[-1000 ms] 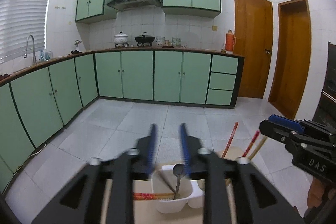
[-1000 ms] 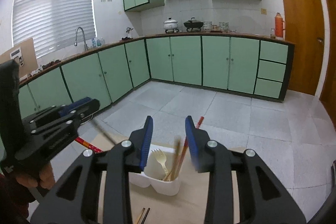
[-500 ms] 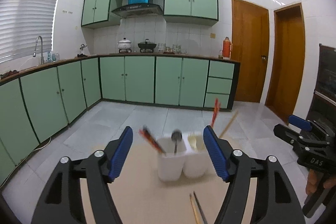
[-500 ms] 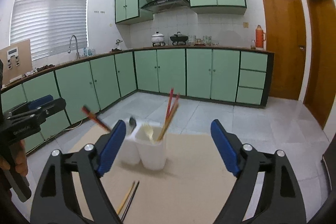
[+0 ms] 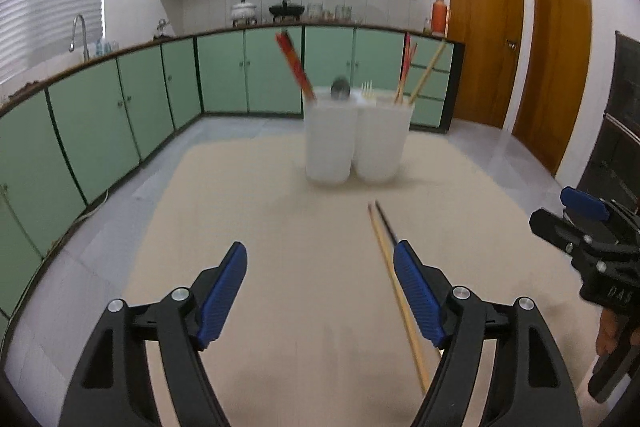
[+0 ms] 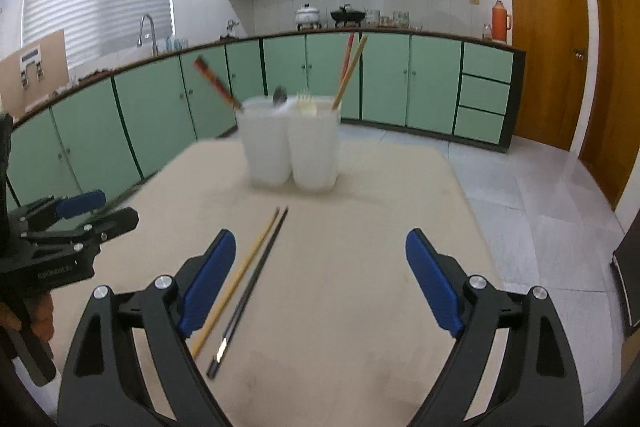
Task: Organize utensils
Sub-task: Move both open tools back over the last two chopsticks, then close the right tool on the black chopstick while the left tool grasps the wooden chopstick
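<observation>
The white holder (image 6: 291, 147) is standing upright toward the far end of the beige table (image 6: 360, 267), and its two side-by-side compartments are already carrying most of the load. In the left one a red chopstick (image 6: 214, 81) is leaning out to the left beside a dark spoon (image 6: 279, 97). In the right one a pale fork (image 6: 306, 103) is showing at the rim, with a red and a tan stick (image 6: 352, 67) rising from the far corner. The pictures are blurring the rim, so exactly what is sitting deeper inside cannot be told.

Two pieces are lying loose on the table, well short of the holder: a tan chopstick (image 6: 236, 283) and a dark chopstick (image 6: 250, 291), side by side and nearly parallel, their far tips pointing toward the holder.

The left gripper (image 5: 320, 293) is hanging over the table with its jaws wide apart, having just been opening, and nothing is sitting between its blue pads (image 5: 222, 293); the tan chopstick is running just beside and partly under its right finger. The right gripper (image 6: 320, 283) is likewise spread wide after opening, gripping nothing, with both loose sticks passing just beside and under its left pad (image 6: 206, 281).

Judging from this, the sorting is looking mostly done: what is remaining is picking up the loose pair and standing it in a compartment, most likely with the other chopsticks
</observation>
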Demonstrator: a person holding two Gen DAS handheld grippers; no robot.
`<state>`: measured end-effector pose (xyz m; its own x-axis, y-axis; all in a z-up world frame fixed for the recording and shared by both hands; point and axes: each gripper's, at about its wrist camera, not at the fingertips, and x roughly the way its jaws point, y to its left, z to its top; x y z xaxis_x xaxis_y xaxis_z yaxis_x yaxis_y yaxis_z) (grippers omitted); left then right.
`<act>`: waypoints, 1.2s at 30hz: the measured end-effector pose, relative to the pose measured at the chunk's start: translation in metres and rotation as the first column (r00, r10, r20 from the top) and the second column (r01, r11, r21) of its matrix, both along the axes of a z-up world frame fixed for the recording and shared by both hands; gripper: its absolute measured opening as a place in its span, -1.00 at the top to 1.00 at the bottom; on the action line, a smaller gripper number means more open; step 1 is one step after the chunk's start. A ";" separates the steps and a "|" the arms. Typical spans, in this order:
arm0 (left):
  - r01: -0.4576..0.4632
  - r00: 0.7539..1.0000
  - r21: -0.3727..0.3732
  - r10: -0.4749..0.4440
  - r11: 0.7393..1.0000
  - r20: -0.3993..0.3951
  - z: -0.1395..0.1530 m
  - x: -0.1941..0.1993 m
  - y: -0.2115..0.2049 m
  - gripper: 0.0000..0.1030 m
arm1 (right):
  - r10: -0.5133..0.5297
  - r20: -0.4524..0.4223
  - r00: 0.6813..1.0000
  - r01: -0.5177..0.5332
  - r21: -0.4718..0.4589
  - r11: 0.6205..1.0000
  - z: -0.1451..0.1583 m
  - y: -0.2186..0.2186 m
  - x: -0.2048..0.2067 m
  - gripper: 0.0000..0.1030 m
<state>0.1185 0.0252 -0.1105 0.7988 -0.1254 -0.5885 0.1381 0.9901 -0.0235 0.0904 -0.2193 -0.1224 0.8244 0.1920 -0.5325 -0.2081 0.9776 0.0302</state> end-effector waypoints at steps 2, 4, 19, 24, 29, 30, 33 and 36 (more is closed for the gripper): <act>0.002 1.000 0.011 -0.001 1.000 -0.013 -0.010 -0.006 -0.001 -0.44 | -0.002 -0.028 1.000 0.003 0.008 1.000 -0.015 0.004 -0.008 -0.63; 0.010 1.000 0.033 -0.010 0.999 -0.024 -0.022 -0.015 -0.003 -0.44 | 0.001 -0.057 0.998 0.000 0.026 1.000 -0.027 0.009 -0.015 -0.57; -0.037 0.995 0.006 0.038 0.999 -0.095 -0.062 -0.047 -0.004 -0.44 | 0.088 -0.171 0.981 -0.093 -0.019 0.996 -0.072 0.061 -0.050 0.16; -0.041 0.995 0.023 0.043 0.999 -0.086 -0.058 -0.050 -0.002 -0.44 | 0.095 -0.203 0.975 -0.101 -0.020 0.995 -0.076 0.064 -0.046 0.38; -0.047 0.994 0.018 0.049 0.999 -0.096 -0.060 -0.051 0.000 -0.44 | 0.110 -0.209 0.972 -0.119 -0.034 0.992 -0.079 0.069 -0.046 0.47; -0.047 0.994 0.017 0.048 0.999 -0.096 -0.060 -0.051 0.000 -0.44 | 0.111 -0.208 0.972 -0.121 -0.037 0.992 -0.079 0.070 -0.046 0.47; -0.044 0.994 0.017 0.046 0.999 -0.097 -0.061 -0.051 0.000 -0.44 | 0.114 -0.207 0.972 -0.127 -0.051 0.991 -0.079 0.073 -0.044 0.58; -0.043 0.994 0.016 0.045 0.999 -0.100 -0.061 -0.051 0.000 -0.44 | 0.096 -0.209 0.973 -0.110 -0.053 0.993 -0.078 0.068 -0.041 0.86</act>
<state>0.0678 0.0252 -0.1719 0.7399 -0.0827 -0.6677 0.0919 0.9955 -0.0215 0.0492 -0.1515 -0.2008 0.6734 0.2300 -0.7026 -0.3035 0.9526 0.0209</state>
